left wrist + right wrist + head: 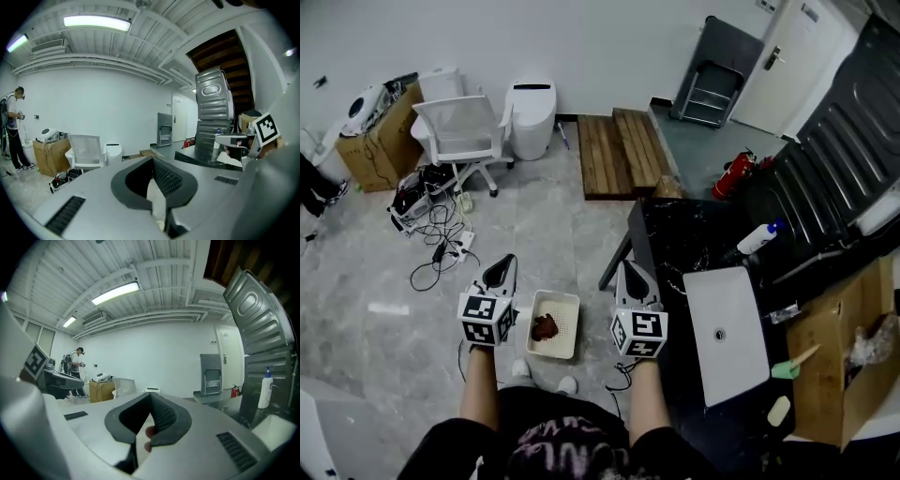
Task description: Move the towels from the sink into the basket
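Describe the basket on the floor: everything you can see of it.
The basket is a small, shallow rectangular bin with rounded corners. It is off-white, plastic by the look, and its base is perforated with fine holes. It sits flat and upright on the grey tiled floor, just ahead of the person's white shoes. One crumpled dark red-brown towel lies inside, toward the left wall; the rest of the base shows bare. Nothing else touches it.
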Demonstrator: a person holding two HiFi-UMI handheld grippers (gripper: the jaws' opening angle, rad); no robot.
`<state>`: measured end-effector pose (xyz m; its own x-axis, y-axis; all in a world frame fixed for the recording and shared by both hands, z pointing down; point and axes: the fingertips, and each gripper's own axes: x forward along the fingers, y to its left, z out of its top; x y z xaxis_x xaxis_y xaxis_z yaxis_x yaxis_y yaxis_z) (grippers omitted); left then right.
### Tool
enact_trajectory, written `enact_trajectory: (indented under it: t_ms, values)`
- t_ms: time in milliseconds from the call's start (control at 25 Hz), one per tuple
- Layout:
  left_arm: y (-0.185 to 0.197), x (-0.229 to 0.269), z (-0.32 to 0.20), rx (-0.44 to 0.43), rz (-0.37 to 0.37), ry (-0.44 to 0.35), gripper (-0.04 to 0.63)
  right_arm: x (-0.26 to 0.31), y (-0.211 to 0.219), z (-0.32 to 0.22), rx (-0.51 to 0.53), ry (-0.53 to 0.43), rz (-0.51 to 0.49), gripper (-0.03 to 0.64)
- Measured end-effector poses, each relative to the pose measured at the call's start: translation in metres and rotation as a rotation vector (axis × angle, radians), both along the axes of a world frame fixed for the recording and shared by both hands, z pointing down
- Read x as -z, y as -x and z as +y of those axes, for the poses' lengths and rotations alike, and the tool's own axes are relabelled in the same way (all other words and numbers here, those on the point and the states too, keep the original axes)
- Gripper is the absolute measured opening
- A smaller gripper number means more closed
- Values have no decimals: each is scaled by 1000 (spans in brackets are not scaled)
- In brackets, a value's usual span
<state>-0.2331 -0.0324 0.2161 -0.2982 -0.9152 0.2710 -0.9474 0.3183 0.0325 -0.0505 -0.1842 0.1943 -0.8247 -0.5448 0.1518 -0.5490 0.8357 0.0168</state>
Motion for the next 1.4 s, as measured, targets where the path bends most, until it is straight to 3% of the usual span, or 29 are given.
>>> enact_trajectory:
  t_ms: [400,1400]
  values:
    - [3,48,-2,18,-51,-86,17,21,7,-2,20,-33,-7,14]
    - [-10,59,-7,10,-74,-107,15,35,1,-16,4,-63,-23,14]
